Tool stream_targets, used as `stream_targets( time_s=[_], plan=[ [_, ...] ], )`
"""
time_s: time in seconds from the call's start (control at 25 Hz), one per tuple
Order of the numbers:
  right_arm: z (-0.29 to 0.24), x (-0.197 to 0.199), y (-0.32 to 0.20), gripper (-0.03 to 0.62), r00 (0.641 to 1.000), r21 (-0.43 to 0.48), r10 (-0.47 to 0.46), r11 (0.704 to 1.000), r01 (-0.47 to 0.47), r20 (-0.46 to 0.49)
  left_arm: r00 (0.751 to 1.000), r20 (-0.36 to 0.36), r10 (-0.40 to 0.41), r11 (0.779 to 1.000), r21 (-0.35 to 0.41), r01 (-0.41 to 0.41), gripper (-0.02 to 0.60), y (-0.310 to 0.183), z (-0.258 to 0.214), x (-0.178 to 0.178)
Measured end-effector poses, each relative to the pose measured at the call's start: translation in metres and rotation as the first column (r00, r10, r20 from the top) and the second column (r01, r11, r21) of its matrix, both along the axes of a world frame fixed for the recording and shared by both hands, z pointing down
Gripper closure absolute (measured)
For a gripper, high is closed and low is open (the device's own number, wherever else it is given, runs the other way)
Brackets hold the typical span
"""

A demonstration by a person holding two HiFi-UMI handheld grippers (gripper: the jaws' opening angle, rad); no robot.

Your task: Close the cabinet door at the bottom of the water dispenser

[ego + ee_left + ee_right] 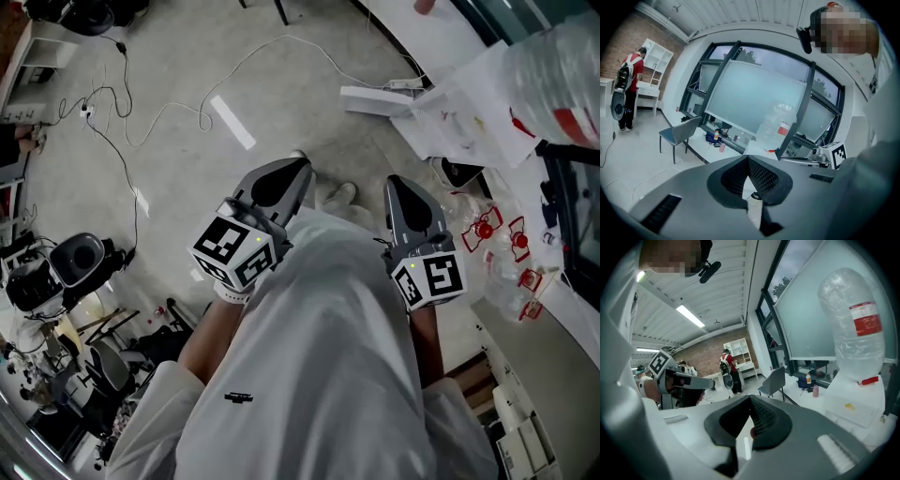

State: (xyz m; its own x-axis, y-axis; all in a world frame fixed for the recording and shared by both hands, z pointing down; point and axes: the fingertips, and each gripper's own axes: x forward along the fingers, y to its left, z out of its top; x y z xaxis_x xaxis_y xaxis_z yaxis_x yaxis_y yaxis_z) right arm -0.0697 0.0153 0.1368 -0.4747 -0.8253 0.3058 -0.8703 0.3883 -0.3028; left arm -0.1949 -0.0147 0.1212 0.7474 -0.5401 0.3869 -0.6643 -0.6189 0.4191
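The water dispenser's white top (487, 108) stands at the upper right of the head view, with the big clear bottle (555, 70) on it. The bottle (855, 324) fills the right of the right gripper view and shows smaller in the left gripper view, where the bottle (776, 123) stands against the window. No view shows the cabinet door at the dispenser's bottom. My left gripper (302, 161) and right gripper (396, 180) are held side by side in front of my white shirt, short of the dispenser. Both are shut and hold nothing: left gripper (748, 157), right gripper (750, 397).
Cables (169, 103) trail over the grey floor, and a white power strip (375, 98) lies near the dispenser. Clear, red-marked items (497, 234) lie at the right. Equipment (56, 272) crowds the left. A grey chair (679, 131) and a person in red (630, 89) stand farther off.
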Motion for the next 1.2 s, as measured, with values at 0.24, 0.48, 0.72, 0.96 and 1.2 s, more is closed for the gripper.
stream_targets(
  time_s=[0.24,0.48,0.72,0.96,1.2],
  plan=[
    [0.008,0.007,-0.006,0.585,0.999,-0.009,0.037,0.999,-0.037,-0.003,0.991,0.044,0.128,0.992,-0.015,-0.128,0.577,-0.012,0.008,0.025],
    [0.019,0.014,-0.025,0.585,0.998,-0.041,0.063,0.997,-0.063,-0.02,0.982,0.076,0.173,0.984,-0.057,-0.169,0.577,-0.039,0.023,0.032],
    [0.026,0.012,-0.017,0.585,0.994,-0.058,0.1,0.993,-0.102,-0.041,0.971,0.13,0.2,0.978,-0.079,-0.191,0.575,-0.035,0.038,0.024],
    [0.048,0.005,-0.031,0.585,0.995,-0.117,0.095,0.988,-0.099,-0.034,0.957,0.152,0.248,0.965,-0.13,-0.229,0.575,-0.059,0.065,0.026],
    [0.064,-0.006,-0.04,0.585,0.995,-0.147,0.099,0.984,-0.103,-0.031,0.937,0.164,0.308,0.945,-0.165,-0.282,0.575,-0.072,0.093,0.03]
  ],
)
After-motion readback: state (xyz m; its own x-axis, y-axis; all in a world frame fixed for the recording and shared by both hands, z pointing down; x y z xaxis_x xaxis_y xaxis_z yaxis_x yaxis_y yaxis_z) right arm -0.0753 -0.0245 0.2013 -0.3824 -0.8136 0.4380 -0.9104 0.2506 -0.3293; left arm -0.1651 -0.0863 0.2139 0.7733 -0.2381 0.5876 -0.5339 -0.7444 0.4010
